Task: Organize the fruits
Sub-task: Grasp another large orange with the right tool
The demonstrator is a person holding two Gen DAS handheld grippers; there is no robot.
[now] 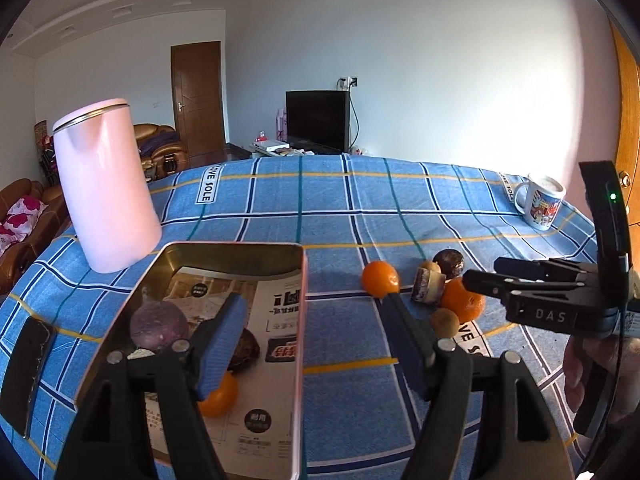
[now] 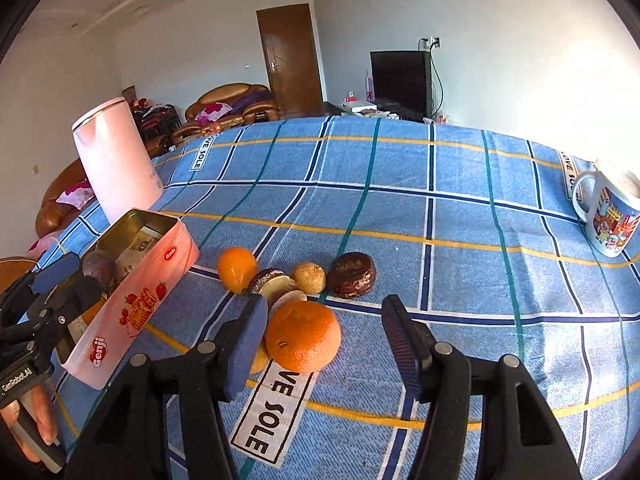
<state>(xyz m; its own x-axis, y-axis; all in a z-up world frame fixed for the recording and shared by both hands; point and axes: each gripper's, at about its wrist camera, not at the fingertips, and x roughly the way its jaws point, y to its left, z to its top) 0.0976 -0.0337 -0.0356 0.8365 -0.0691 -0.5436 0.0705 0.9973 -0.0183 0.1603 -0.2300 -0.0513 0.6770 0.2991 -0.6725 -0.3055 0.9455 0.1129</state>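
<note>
A pink tin box (image 1: 305, 300) lies open on the blue checked cloth; it holds a purple passion fruit (image 1: 159, 326), a dark fruit (image 1: 245, 350) and a small orange (image 1: 219, 397). My left gripper (image 1: 316, 332) is open and empty, with one finger over the tin. Right of the tin lie a small orange (image 2: 237, 269), a cut passion fruit (image 2: 276, 282), a tan fruit (image 2: 309, 278), a dark passion fruit (image 2: 353, 275) and a big orange (image 2: 303, 336). My right gripper (image 2: 324, 344) is open, with its fingers either side of the big orange.
A pink kettle (image 1: 105, 188) stands behind the tin (image 2: 132, 300). A printed mug (image 2: 610, 216) stands at the far right. A dark phone (image 1: 28, 376) lies at the left edge of the cloth. A yellowish fruit (image 2: 259, 360) is half hidden behind my right gripper's left finger.
</note>
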